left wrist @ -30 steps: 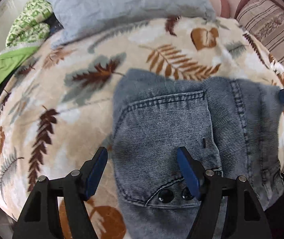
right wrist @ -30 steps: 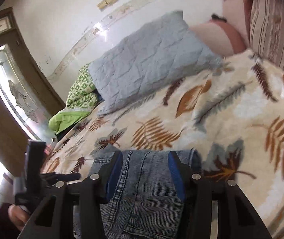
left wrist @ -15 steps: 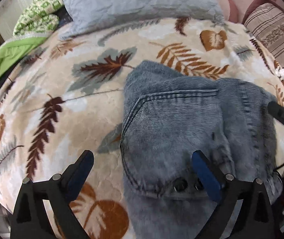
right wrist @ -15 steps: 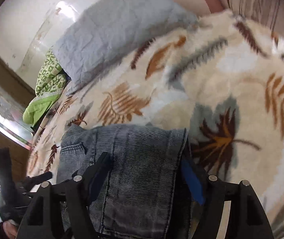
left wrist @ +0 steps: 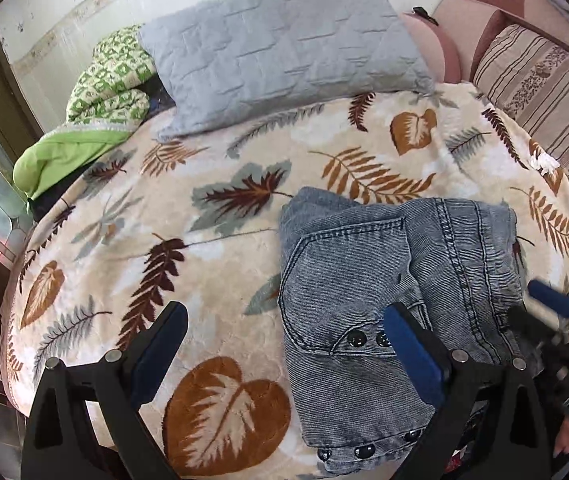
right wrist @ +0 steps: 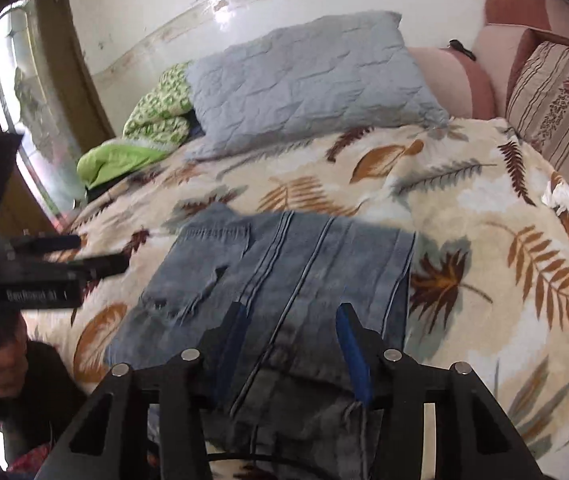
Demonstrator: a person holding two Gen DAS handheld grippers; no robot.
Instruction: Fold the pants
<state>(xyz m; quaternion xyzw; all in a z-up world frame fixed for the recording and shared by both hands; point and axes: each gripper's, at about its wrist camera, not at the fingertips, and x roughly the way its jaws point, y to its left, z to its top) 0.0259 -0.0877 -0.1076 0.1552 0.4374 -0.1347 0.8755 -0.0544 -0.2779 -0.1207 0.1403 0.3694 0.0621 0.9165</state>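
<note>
A: Where are the pants?

B: Folded into a compact denim stack on the bed, in front of the grey pillow.

A: And the claws?

B: The left claw is spread wide, holding nothing. The right claw is closing over the stack's near edge, denim between its pads; a firm pinch isn't clear.

A: Which step?

B: Likely the final fold or tidying. Next: grip that edge firmly.

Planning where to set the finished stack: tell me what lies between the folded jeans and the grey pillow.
Only bare leaf-print blanket separates the jeans from the grey pillow; nothing rests on that stretch. Both wrist views show it.
</note>
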